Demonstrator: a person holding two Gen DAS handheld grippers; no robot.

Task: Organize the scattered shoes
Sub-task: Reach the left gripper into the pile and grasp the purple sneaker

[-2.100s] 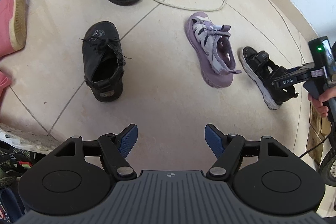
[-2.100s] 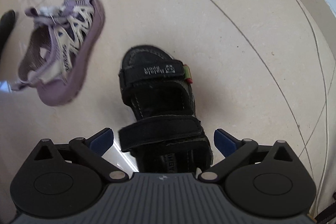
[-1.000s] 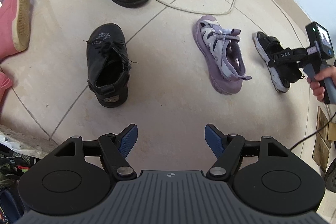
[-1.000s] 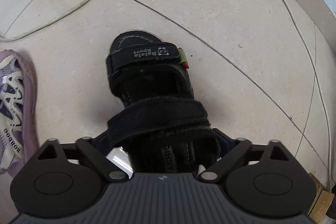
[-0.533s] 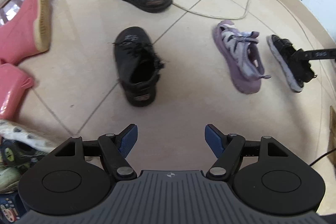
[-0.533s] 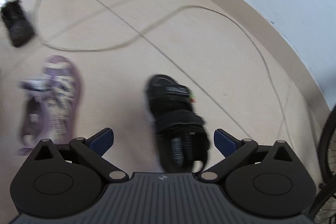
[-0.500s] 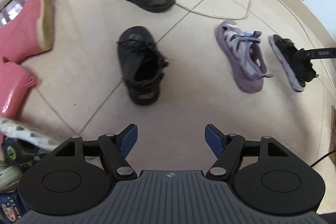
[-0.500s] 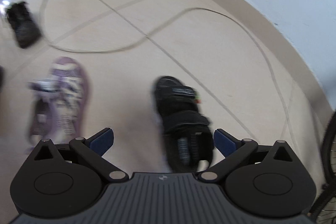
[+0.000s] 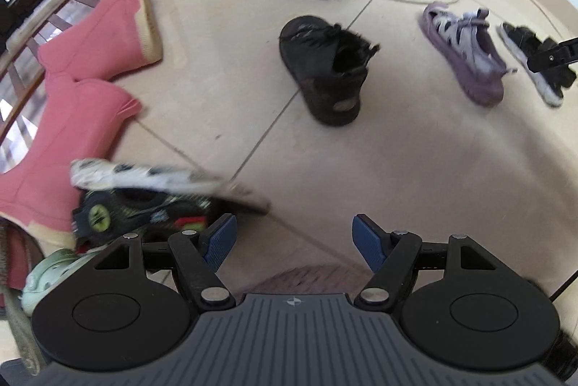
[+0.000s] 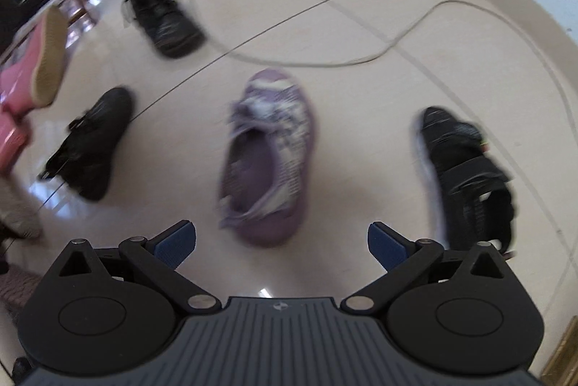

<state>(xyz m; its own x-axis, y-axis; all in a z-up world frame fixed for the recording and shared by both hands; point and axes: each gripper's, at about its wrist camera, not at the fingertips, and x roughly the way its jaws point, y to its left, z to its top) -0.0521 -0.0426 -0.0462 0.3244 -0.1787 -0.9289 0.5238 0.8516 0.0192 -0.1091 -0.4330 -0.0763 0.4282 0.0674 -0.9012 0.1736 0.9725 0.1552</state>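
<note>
Your right tongs (image 10: 281, 239) are wide open and hold nothing. The purple shoe (image 10: 269, 154) lies on the floor right ahead of them, toe pointing away. Your left tongs (image 9: 294, 237), open and empty too, are farther off.

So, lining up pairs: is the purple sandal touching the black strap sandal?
Apart. The right wrist view shows bare floor between the purple sandal and the black strap sandal.

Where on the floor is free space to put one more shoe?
Bare tile lies between the near black boot and the purple sandal, and in front of both toward the left gripper. It is crowded at the left, where pink boots and piled shoes lie.
</note>
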